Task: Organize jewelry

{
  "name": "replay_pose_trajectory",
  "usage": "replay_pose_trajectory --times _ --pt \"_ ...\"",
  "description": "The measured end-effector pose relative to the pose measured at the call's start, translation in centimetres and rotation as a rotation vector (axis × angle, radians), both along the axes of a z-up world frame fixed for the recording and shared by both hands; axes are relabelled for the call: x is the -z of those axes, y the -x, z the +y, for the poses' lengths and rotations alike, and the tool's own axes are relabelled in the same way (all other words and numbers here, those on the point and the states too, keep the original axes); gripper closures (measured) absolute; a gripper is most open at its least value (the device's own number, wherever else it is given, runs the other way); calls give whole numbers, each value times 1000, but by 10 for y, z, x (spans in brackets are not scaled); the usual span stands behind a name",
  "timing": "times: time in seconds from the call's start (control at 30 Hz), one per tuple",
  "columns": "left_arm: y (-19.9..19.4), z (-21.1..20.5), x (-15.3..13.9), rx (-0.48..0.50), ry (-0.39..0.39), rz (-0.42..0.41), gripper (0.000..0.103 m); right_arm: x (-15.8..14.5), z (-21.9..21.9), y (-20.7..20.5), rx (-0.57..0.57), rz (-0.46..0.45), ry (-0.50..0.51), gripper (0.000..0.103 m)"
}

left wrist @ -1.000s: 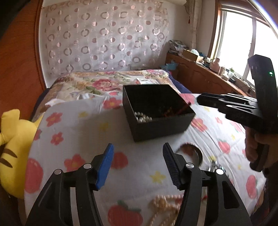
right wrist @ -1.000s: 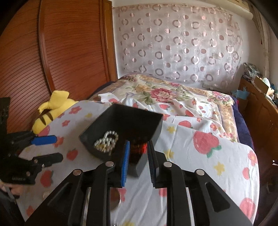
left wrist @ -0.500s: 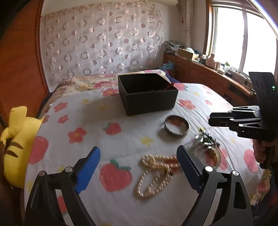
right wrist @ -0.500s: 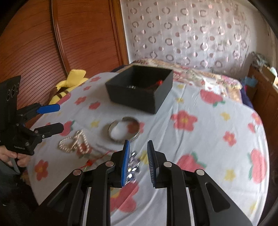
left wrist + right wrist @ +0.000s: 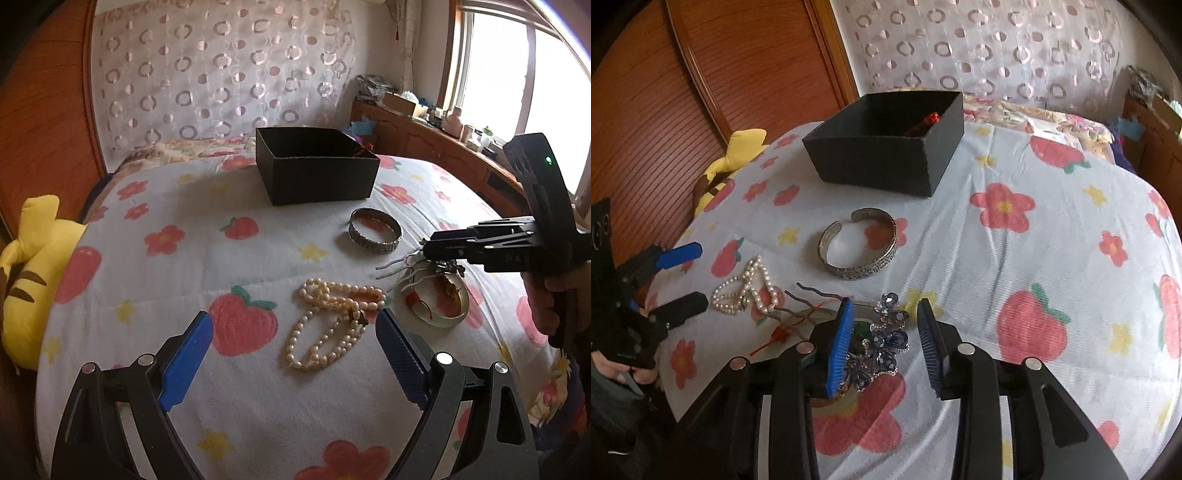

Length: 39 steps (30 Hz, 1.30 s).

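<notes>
- Left gripper (image 5: 294, 350) is hovering low over the near part of the bedspread (image 5: 192, 236), jaws spread wide, nothing between them — the pearl necklace (image 5: 334, 321) is lying on the cloth in the gap just ahead of the blue pads (image 5: 186, 360).
- Right gripper (image 5: 885, 341) is sitting at the right side of the jewelry cluster, jaws parted about halfway, straddling a blue rhinestone hair ornament (image 5: 886, 338); the left pad looks to be touching it, the right pad is standing apart, so not clamped.
- The ornament is resting on a pale bangle (image 5: 430, 306) with a red cord (image 5: 779, 334); its dark wavy prongs (image 5: 809, 295) are pointing left toward the pearls.
- Silver cuff bracelet (image 5: 858, 245) is lying flat on the bedspread between the jewelry cluster and the box, touching neither.
- Black box (image 5: 317, 164) is sitting open at the far middle of the bed — a red piece (image 5: 929, 120) is showing inside against the right wall; the rest of the inside is too dark to tell.
- Yellow plush toy (image 5: 29, 273) is lying off the left edge of the bed, against the wooden wardrobe (image 5: 713, 85).
- Patterned curtain (image 5: 221, 70) is hanging behind the far end; window (image 5: 517, 74) is glaring at far right.
</notes>
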<state>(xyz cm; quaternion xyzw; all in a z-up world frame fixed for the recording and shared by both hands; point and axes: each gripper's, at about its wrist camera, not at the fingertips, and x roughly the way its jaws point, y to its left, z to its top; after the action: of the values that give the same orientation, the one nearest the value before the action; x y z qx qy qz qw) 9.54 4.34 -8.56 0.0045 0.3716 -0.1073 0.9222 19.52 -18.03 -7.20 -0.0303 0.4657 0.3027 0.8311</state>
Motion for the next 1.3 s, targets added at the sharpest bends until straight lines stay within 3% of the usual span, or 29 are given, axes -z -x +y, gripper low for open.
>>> replay_pose_trajectory --times 0.2,0.5,0.57,0.73,0.83,0.93,1.1,1.3 --pt "1 -2 3 10 4 17 17 -2 1 3 -12 -9 -5 82" --pt "5 -3 7 34 27 54 19 -18 -8 10 -15 -88 -8 82" --pt "6 -3 6 43 37 51 27 -24 -9 12 -17 -114 -2 82" --pt "3 -3 8 42 52 66 63 -35 -11 18 -19 -163 11 82" --pt "2 0 10 38 66 74 79 -38 -12 21 -25 -177 11 82" --pt "4 1 10 40 63 69 87 -39 -10 22 -29 -181 12 82" --pt "-2 4 8 30 53 68 88 -38 -7 23 -33 -184 11 82" --pt "-19 -7 12 64 -23 99 88 -39 -6 24 -35 -187 12 82"
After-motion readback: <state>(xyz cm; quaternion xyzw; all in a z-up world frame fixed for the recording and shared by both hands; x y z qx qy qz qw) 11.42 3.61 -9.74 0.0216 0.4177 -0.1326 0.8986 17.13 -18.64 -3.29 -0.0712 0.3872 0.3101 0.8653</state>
